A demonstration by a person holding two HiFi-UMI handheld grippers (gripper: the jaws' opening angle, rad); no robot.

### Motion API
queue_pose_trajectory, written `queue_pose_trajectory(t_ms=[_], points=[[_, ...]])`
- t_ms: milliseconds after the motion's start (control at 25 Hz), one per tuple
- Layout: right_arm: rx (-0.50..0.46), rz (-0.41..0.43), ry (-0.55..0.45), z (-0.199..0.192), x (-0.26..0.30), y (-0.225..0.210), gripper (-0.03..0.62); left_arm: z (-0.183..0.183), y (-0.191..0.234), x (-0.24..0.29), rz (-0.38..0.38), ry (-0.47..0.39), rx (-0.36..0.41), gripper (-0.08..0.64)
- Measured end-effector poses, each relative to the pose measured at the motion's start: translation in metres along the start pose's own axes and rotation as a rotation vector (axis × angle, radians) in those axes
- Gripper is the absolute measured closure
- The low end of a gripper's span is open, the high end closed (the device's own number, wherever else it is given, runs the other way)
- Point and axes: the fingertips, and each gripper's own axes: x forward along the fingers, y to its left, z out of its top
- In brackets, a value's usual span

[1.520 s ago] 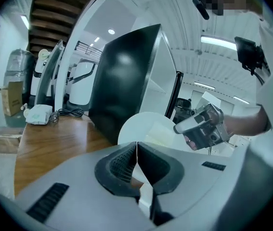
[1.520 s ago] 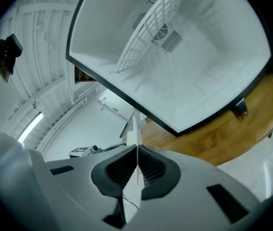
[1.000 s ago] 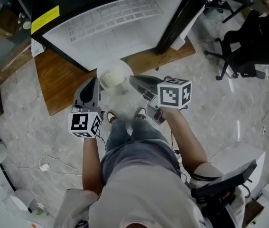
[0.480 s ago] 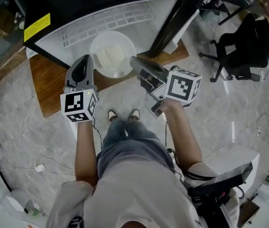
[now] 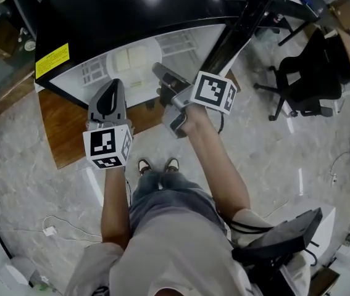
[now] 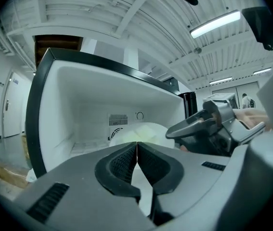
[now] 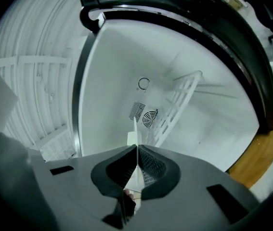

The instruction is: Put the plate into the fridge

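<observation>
The white plate (image 5: pixel 131 63), with a pale block of food on it, hangs inside the open fridge (image 5: pixel 190 39), over its white floor. My right gripper (image 5: pixel 157 71) is shut on the plate's right rim. In the right gripper view the plate (image 7: pixel 136 131) shows edge-on as a thin white line pinched between the pads, with my right gripper (image 7: pixel 137 150) pointing at the fridge's back wall. My left gripper (image 5: pixel 109 90) is shut and empty, just outside the fridge opening, left of the plate. From my left gripper (image 6: pixel 136 146) the plate (image 6: pixel 143 130) shows ahead.
A wire shelf (image 7: pixel 177 105) stands inside the fridge, near a round vent (image 7: pixel 150 118) in the back wall. The fridge rests on a wooden board (image 5: pixel 70 128) on the marble floor. The black fridge door (image 5: pixel 239 26) stands at the right. An office chair (image 5: pixel 304 82) is farther right.
Both grippers have moved forward to the fridge. The plate has gone from above the wooden board into the fridge opening, still held by the right gripper.
</observation>
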Motion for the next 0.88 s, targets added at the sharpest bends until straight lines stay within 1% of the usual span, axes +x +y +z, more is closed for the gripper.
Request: queue_pose_trajectory(t_ms=[80,160,400,520,640,760,880], points=[[0.044,0.0,-0.017,0.001,0.013,-0.004,0.569,-0.001,-0.007,0.005,-0.028,0.01,0.002,0.541],[0.061,-0.008,-0.027,0.002,0.023,-0.007,0.569,-0.006,-0.015,0.009,-0.065,0.02,0.001,0.541],[0.036,-0.026,-0.024,0.006,0.036,-0.006,0.568,-0.016,-0.051,0.019,-0.189,0.016,0.012,0.541],[0.05,-0.033,-0.022,0.01,0.04,-0.009,0.568,-0.018,-0.055,0.029,-0.201,0.007,0.013,0.541],[0.105,-0.034,-0.011,0.011,0.038,-0.015,0.568,-0.016,-0.058,0.036,-0.205,-0.002,0.018,0.541],[0.157,-0.029,0.018,0.01,0.038,-0.022,0.563,-0.01,-0.056,0.042,-0.191,-0.021,0.015,0.541],[0.156,-0.014,0.05,0.006,0.037,-0.021,0.563,-0.006,-0.055,0.047,-0.174,-0.033,0.014,0.541]])
